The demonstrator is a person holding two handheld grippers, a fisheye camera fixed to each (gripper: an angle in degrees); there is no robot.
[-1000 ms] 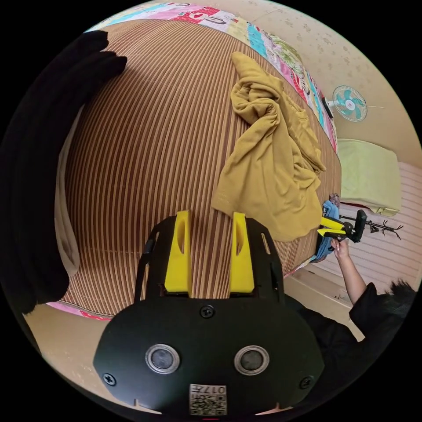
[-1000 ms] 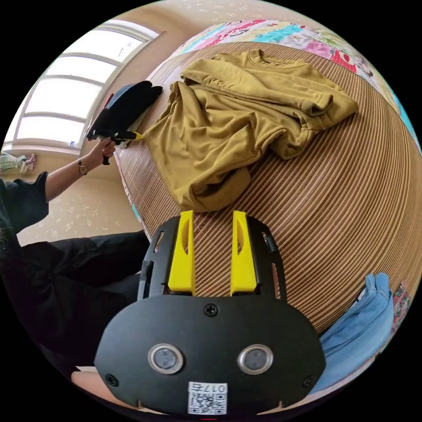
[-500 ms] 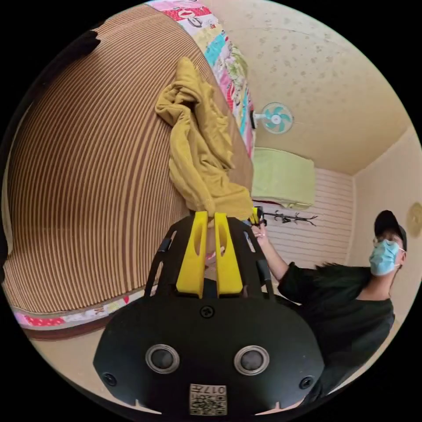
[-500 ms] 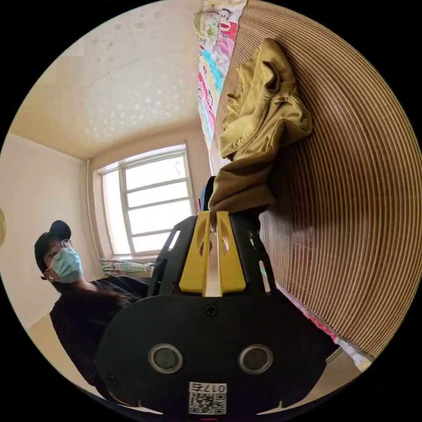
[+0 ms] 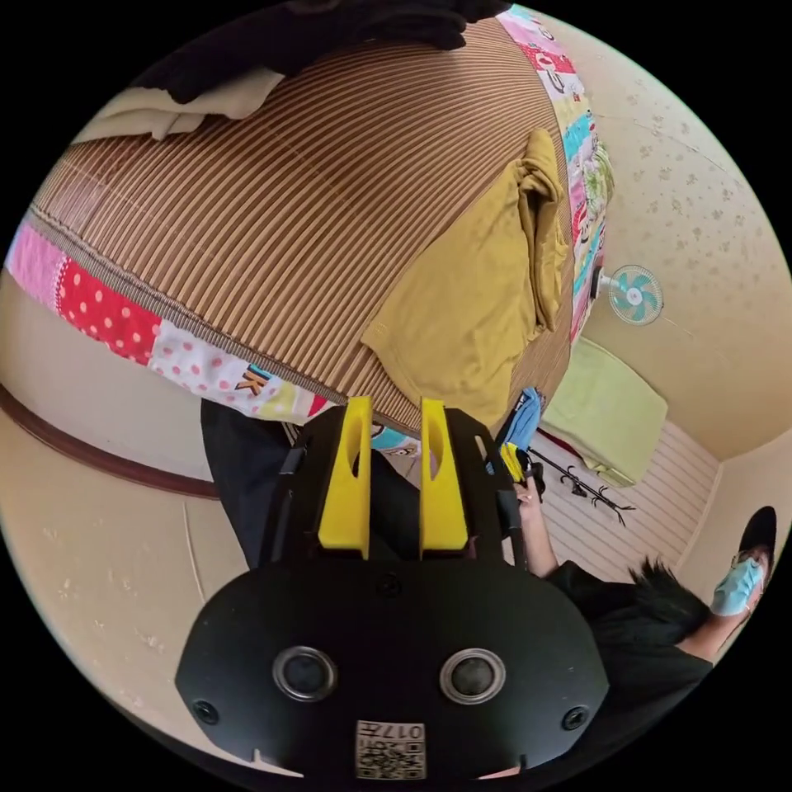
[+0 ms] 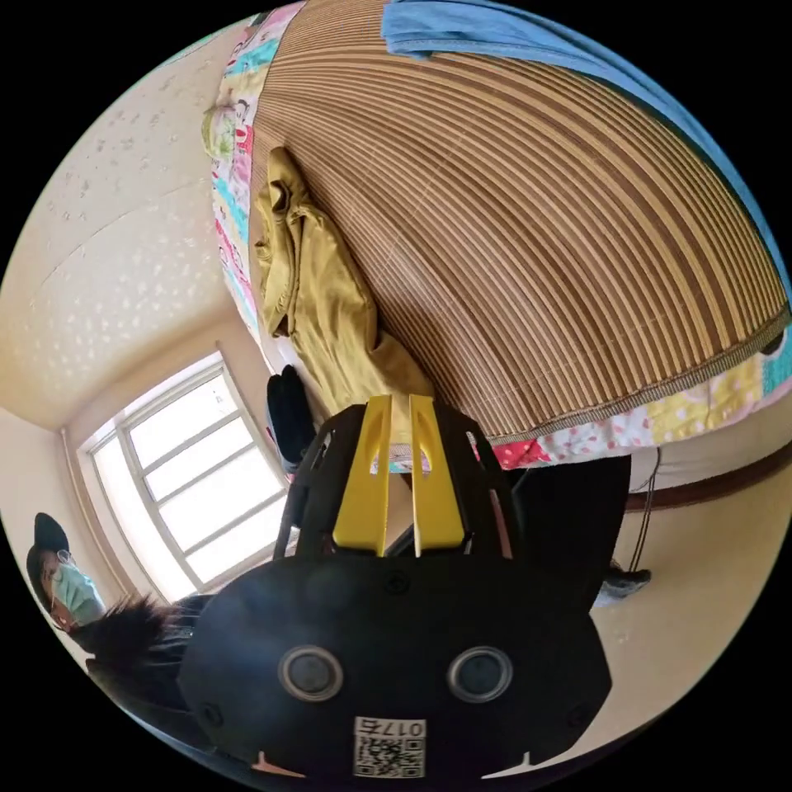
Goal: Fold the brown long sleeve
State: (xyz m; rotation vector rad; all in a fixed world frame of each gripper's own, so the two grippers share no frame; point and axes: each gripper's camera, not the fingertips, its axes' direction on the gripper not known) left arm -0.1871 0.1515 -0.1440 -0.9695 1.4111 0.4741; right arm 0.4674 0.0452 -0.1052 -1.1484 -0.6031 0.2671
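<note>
Brown long sleeve (image 5: 474,297) lies spread on striped mat (image 5: 272,206), hem at mat's near edge. Left hand-held gripper (image 5: 393,408) released; right hand-held gripper (image 6: 399,408) nearly closed — contents unclear. Smooth bunched sleeve before folding.

Shirt (image 5: 470,305): mustard-brown long sleeve, thin knit, lying on the striped mat (image 5: 272,206). Mostly spread flat in the left gripper view, right of frame centre, hem edge nearest the mat's lower edge, just above the yellow jaws. Far end is bunched into a rumpled ridge of folds running toward the upper right, next to the patchwork border. In the right gripper view the shirt (image 6: 318,297) sits left of centre as a narrow strip, wrinkled and heaped at the upper end, lower end dropping to the mat edge right at the jaw tips; whether those tips touch it, can't tell.
</note>
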